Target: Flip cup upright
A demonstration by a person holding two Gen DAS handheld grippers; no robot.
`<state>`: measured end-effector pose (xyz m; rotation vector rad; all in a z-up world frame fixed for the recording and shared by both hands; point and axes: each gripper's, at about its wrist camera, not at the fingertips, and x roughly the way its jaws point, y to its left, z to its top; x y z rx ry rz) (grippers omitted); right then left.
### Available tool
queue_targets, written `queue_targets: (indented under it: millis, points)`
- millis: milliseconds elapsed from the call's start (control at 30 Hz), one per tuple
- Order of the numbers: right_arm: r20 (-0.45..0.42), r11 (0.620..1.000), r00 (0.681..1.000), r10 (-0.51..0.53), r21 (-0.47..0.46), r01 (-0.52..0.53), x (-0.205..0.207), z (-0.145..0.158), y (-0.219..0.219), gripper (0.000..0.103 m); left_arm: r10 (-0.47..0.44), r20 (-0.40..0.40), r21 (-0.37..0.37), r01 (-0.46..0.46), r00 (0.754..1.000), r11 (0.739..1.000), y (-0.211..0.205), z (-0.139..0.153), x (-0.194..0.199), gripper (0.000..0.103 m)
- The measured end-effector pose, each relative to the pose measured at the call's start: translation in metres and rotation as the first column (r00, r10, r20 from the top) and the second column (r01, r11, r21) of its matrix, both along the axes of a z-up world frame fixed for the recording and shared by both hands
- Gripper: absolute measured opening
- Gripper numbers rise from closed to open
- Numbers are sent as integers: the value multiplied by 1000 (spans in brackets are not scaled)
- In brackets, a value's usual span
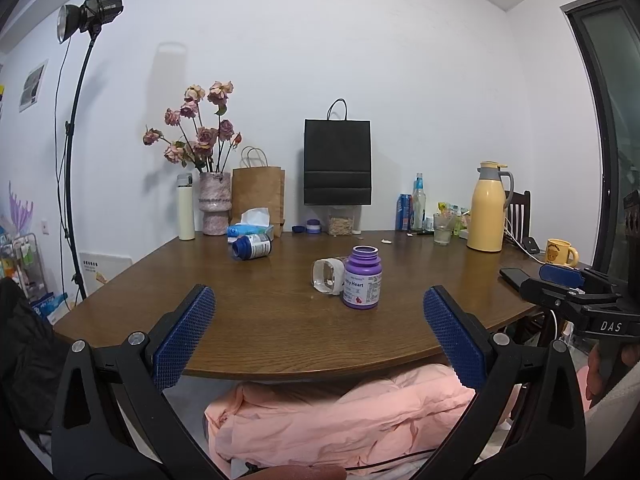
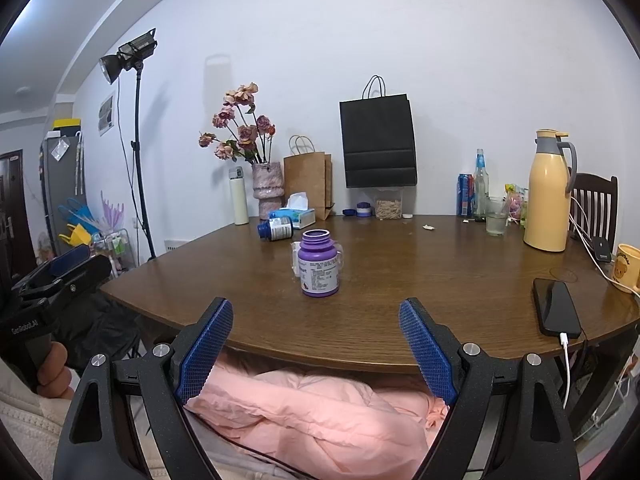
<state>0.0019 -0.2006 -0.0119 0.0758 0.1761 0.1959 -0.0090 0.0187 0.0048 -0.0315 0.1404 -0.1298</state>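
Observation:
A clear glass cup (image 1: 327, 275) lies on its side mid-table, its mouth facing me, just behind a purple open bottle (image 1: 362, 278). In the right wrist view the purple bottle (image 2: 319, 263) hides most of the cup (image 2: 297, 259). My left gripper (image 1: 320, 320) is open and empty, held back over the table's near edge. My right gripper (image 2: 316, 330) is open and empty too, also at the near edge. Each gripper shows at the side of the other's view.
A wooden table (image 1: 260, 320) carries a blue bottle on its side (image 1: 252, 246), a tissue box, a vase of flowers (image 1: 215, 208), paper bags, a yellow thermos (image 2: 548, 196), a glass, a yellow mug (image 2: 628, 266) and a phone (image 2: 558, 308). Pink fabric lies below the edge.

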Motion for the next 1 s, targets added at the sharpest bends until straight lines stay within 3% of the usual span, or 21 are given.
queue_targets:
  millis: [1000]
  points:
    - [-9, 1000, 1000, 7, -2, -7, 2, -2, 1, 89, 3, -3, 3, -3, 1000, 1000, 0, -4, 2, 103]
